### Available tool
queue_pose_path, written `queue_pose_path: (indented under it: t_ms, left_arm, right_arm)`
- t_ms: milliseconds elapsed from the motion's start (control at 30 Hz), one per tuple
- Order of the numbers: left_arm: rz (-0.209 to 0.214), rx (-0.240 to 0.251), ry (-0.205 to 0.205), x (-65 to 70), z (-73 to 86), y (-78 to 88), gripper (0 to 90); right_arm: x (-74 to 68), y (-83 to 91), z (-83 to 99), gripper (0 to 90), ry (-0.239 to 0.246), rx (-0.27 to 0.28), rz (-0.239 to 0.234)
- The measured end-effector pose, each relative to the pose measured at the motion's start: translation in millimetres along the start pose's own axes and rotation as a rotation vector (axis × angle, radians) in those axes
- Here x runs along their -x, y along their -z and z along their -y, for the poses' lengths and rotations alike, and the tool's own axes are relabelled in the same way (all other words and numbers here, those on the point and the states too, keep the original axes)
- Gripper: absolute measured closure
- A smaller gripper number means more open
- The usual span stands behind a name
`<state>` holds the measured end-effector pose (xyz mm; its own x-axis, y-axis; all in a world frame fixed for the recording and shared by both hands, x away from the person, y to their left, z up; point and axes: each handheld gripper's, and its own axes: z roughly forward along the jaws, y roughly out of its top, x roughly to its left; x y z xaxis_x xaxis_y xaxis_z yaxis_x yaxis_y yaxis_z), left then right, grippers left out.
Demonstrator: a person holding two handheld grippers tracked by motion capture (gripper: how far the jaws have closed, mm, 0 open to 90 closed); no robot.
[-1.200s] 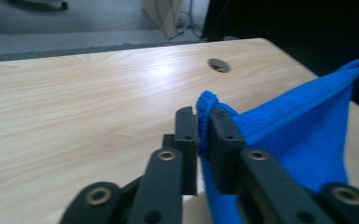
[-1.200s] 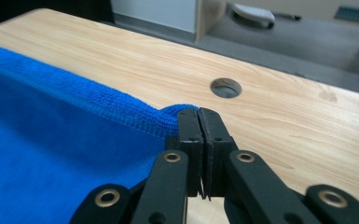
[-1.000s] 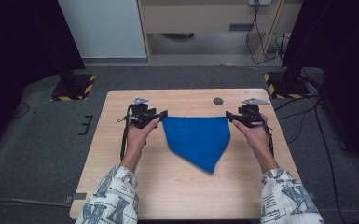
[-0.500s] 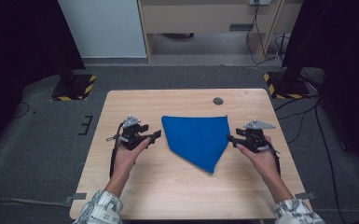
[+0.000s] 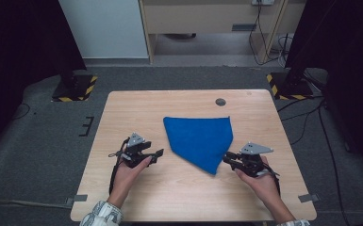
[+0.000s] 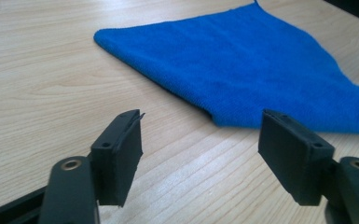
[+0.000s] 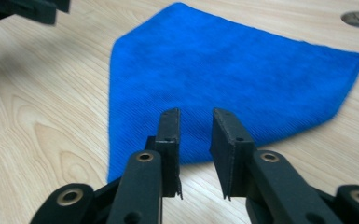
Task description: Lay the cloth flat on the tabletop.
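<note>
While empty, right hand-held gripper narrowing, left hand-held gripper wide

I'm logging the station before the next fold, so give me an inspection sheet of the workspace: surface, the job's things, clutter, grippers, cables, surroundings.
Surface: wooden table, bare, round dark grommet near the far edge.
Job's things: blue cloth, folded to a pointed shape, lying flat mid-table.
Clutter: nothing seen.
Grippers: left gripper open, beside the cloth, apart from it; right gripper by the cloth's near tip, jaws just been closing, a narrow gap left, nothing between them.
Cables: black cable trails from the left gripper.
Surroundings: grey floor, hazard-striped stand bases.
</note>
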<state>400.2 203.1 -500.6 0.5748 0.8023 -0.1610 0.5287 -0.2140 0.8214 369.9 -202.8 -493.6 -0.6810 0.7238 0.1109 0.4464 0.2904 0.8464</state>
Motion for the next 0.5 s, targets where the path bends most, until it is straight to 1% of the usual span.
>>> queue_pose_path:
  t_ms: [33, 67, 100, 167, 200, 233, 267, 433, 467, 500]
  left_arm:
    - [-0.006, 0.001, 0.004, -0.7, 0.1, -0.4, 25.5]
    - [-0.001, 0.003, 0.013, -1.4, 0.4, -0.9, 21.0]
    - [0.004, 0.003, 0.016, -1.7, 0.9, -1.4, 21.0]
    - [-0.003, -0.018, 0.004, -0.9, 1.8, -2.9, 18.7]
    - [-0.007, -0.029, -0.010, -0.4, 2.4, -3.9, 17.9]
    - [-0.009, -0.032, -0.012, 0.0, 2.7, -4.6, 17.9]
    - [-0.008, -0.039, -0.016, 0.5, 3.2, -5.5, 17.7]
    - [-0.010, -0.034, -0.026, 2.4, 3.3, -6.3, 17.6]
    - [-0.013, -0.037, -0.025, 2.5, 3.3, -6.5, 17.7]
    - [-0.013, -0.037, -0.025, 2.5, 3.3, -6.5, 17.7]
  right_arm:
    - [-3.7, -2.0, -0.9, 71.4, 0.006, 0.000, -0.007]
    - [-8.7, -4.1, -1.5, 69.9, 0.017, 0.001, -0.012]
    - [-8.7, -4.1, -1.5, 69.9, 0.017, 0.001, -0.012]
    - [-15.0, -6.1, -2.0, 65.9, 0.032, -0.005, -0.016]
    - [-20.2, -8.6, -2.3, 63.0, 0.044, -0.010, -0.021]
    - [-20.2, -8.6, -2.3, 63.0, 0.044, -0.010, -0.021]
    - [-25.1, -11.9, -2.4, 59.7, 0.059, -0.018, -0.022]
    - [-30.8, -18.9, -1.9, 55.9, 0.079, -0.034, -0.024]
    - [-32.4, -24.3, 0.0, 54.8, 0.100, -0.054, -0.018]
    - [-32.4, -24.3, 0.0, 54.8, 0.100, -0.054, -0.018]
